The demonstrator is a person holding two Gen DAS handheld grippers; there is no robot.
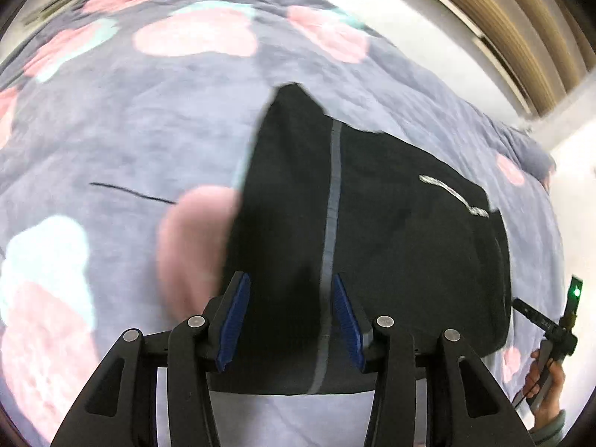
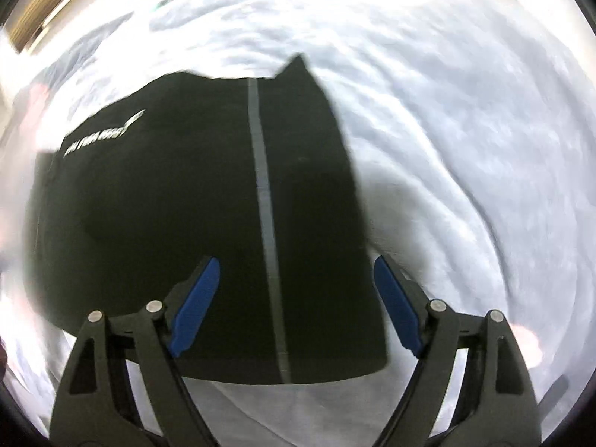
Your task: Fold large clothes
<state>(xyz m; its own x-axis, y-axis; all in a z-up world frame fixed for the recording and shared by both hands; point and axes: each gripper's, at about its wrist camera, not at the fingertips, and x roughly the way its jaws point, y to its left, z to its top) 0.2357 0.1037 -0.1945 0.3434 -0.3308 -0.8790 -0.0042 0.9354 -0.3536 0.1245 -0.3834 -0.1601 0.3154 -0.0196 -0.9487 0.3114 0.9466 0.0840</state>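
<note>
**Both grippers over the folded garment, nothing held**

The black garment (image 1: 372, 223) lies folded on the blanket (image 1: 130, 119), directly below and ahead of both tools. Its grey stripe (image 2: 266, 205) runs away from the cameras, marking the long axis. Left gripper (image 1: 290, 320) is half apart and empty. Right gripper (image 2: 294, 305) is wide and empty, sitting nearer the garment's right edge.
</note>
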